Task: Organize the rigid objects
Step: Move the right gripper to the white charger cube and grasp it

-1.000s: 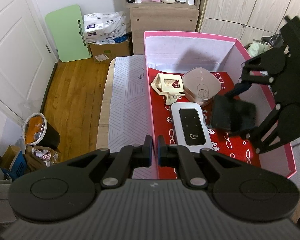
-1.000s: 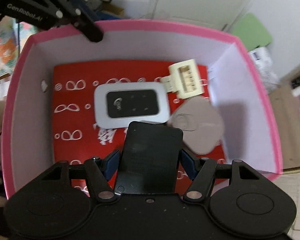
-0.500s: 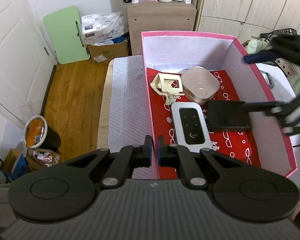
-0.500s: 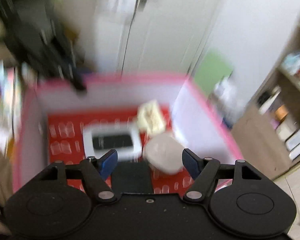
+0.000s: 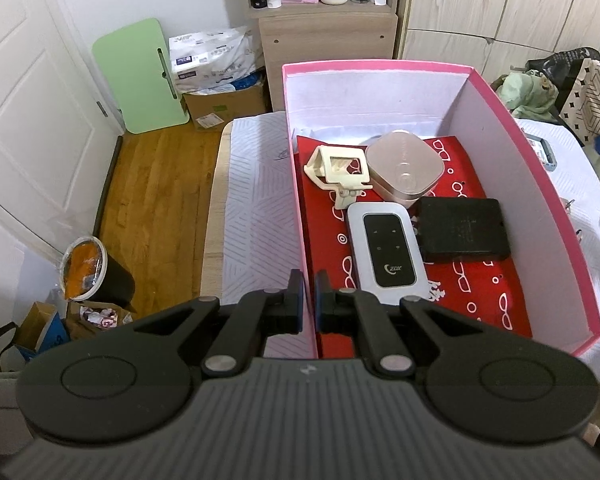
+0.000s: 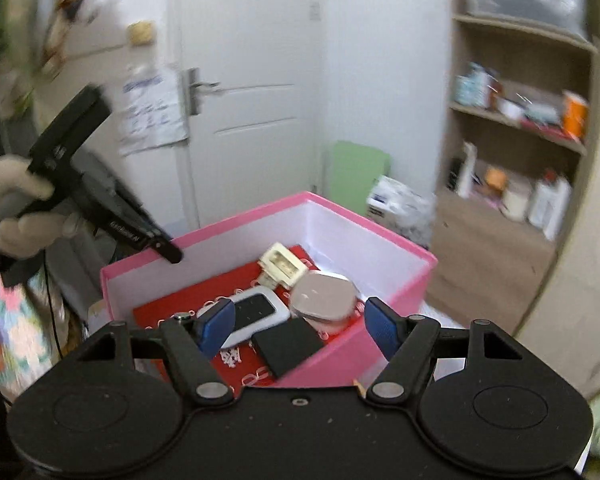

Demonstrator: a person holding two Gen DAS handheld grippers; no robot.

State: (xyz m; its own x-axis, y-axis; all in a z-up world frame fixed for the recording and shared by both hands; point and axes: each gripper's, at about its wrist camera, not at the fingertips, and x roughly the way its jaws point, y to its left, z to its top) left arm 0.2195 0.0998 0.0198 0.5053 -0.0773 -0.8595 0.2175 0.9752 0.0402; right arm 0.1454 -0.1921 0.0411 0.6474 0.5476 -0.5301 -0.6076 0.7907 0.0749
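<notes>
Four objects in pink box (image 5: 500, 92)

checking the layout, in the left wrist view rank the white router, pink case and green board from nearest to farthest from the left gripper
1. White router, in the pink box, just ahead of the left gripper.
2. Pink case, deeper in the box.
3. Green board, leaning against the far wall, left.

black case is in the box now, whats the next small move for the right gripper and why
Probably swing the right gripper, open and empty, toward the grey-framed item outside the pink box; the black case lies released inside.
</notes>
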